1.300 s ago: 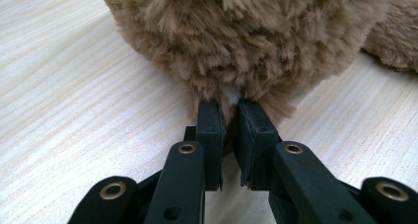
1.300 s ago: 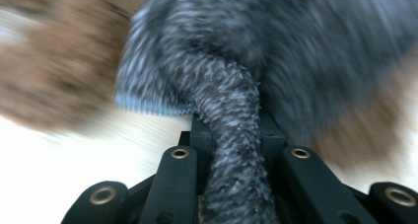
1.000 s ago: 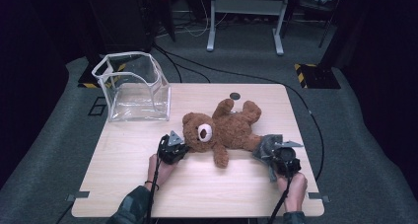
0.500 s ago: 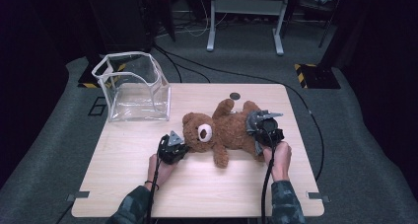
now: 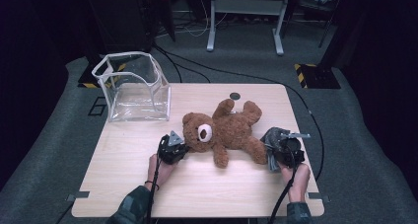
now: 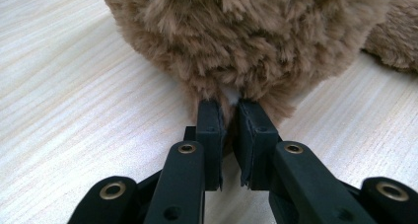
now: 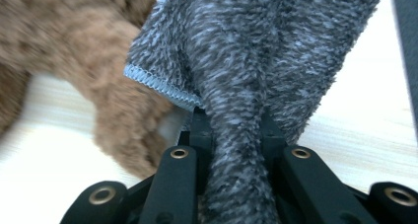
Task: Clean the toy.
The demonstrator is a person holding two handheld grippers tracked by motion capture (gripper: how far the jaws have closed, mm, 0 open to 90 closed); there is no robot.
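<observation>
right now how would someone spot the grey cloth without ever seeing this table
Start at the brown teddy bear lying mid-table, then go to the right gripper beside its leg. The grey cloth is the fuzzy bundle clamped there, the one grey soft thing.

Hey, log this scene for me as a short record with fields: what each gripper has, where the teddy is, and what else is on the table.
left gripper: shut on the teddy bear's fur, at its head end
right gripper: shut on a grey cloth, beside the bear's leg
teddy bear: lying on its back mid-table, head toward the left gripper
clear bin: far left corner of the table, nothing seen inside
small dark disc: far edge, beyond the bear
</observation>
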